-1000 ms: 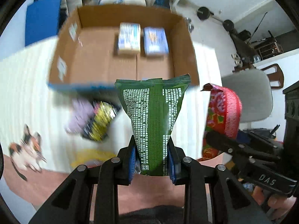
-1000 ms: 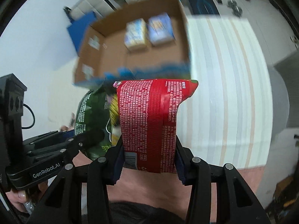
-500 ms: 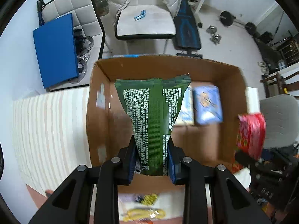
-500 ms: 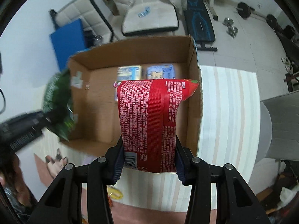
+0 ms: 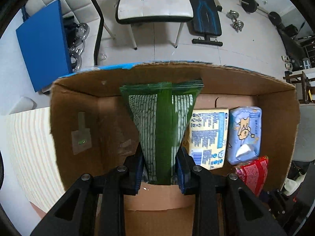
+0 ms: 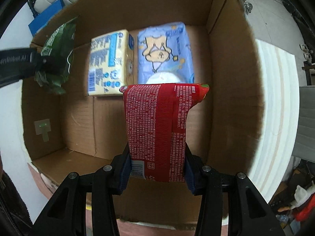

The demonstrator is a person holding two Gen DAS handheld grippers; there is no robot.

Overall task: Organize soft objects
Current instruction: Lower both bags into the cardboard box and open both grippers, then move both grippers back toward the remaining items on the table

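Note:
My left gripper [image 5: 160, 174] is shut on a green snack bag [image 5: 161, 125] and holds it upright over the open cardboard box [image 5: 78, 118]. My right gripper [image 6: 157, 174] is shut on a red snack bag [image 6: 159, 125], also over the box [image 6: 232, 78]. On the box floor lie a yellow tissue pack [image 5: 207, 135] and a blue tissue pack [image 5: 245, 133], side by side at the far wall. They show in the right wrist view too: the yellow pack [image 6: 109, 63], the blue pack [image 6: 164, 53]. The red bag [image 5: 253, 172] and the green bag [image 6: 58, 47] each show in the other view.
The box stands on a white striped cloth [image 5: 25, 145] that also shows on the right [image 6: 275, 106]. Beyond the box are a white chair [image 5: 153, 4], a blue board [image 5: 43, 43], a black bench [image 5: 206, 13] and dumbbells [image 5: 236, 20] on the floor.
Both grippers have moved forward and down from in front of the box to over its inside, each still holding its bag. The box now fills both views.

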